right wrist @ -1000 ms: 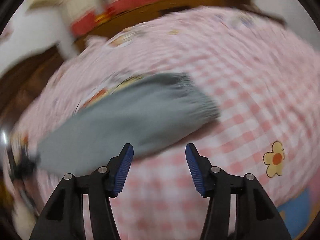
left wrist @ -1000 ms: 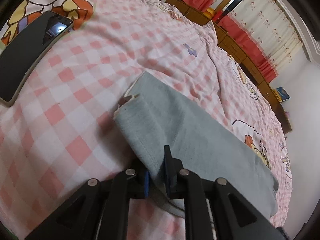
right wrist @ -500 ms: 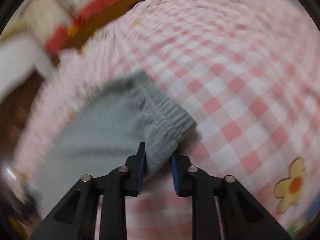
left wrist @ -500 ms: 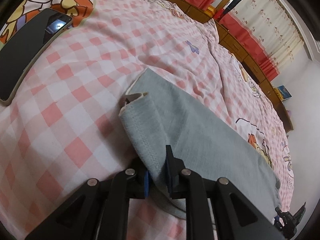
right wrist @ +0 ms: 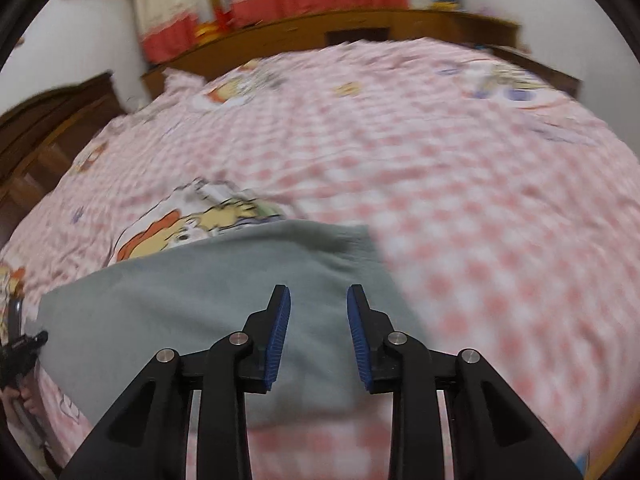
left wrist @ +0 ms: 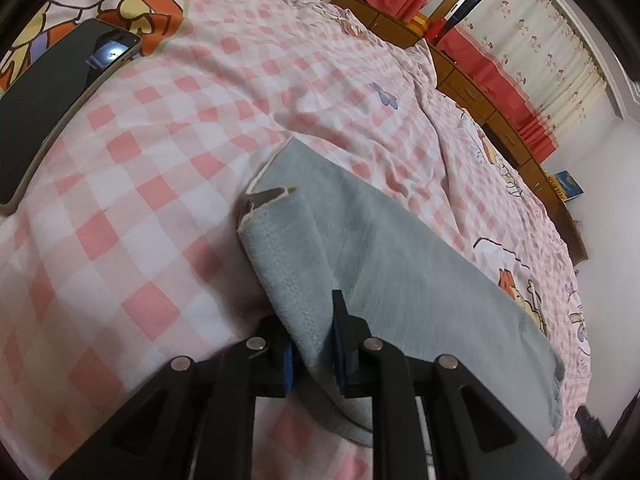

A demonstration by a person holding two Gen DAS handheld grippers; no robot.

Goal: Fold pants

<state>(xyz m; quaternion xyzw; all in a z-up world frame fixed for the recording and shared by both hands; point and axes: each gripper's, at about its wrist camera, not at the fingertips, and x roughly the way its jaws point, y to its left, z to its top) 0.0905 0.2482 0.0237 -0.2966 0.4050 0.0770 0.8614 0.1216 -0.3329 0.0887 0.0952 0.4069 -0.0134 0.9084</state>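
Grey pants on the bed, one end pinched, the other end let go

The pants (left wrist: 400, 264) lie flat across the checked bed (left wrist: 140, 200), already doubled lengthwise by the look of it. The left gripper (left wrist: 314, 344) is clamped on the hem end, lifting that edge a little off the sheet, probably to anchor it for the next fold. The right gripper (right wrist: 318, 334) hovers over the pants' (right wrist: 192, 312) other end; its jaws have just been opening a touch, and they stand parted with no cloth between the pads. A phone (left wrist: 60, 92) sits well apart near the pillow. The right view is smeared with motion, so the waistband's detail is lost. The lower layers inside the hem fold are hidden.
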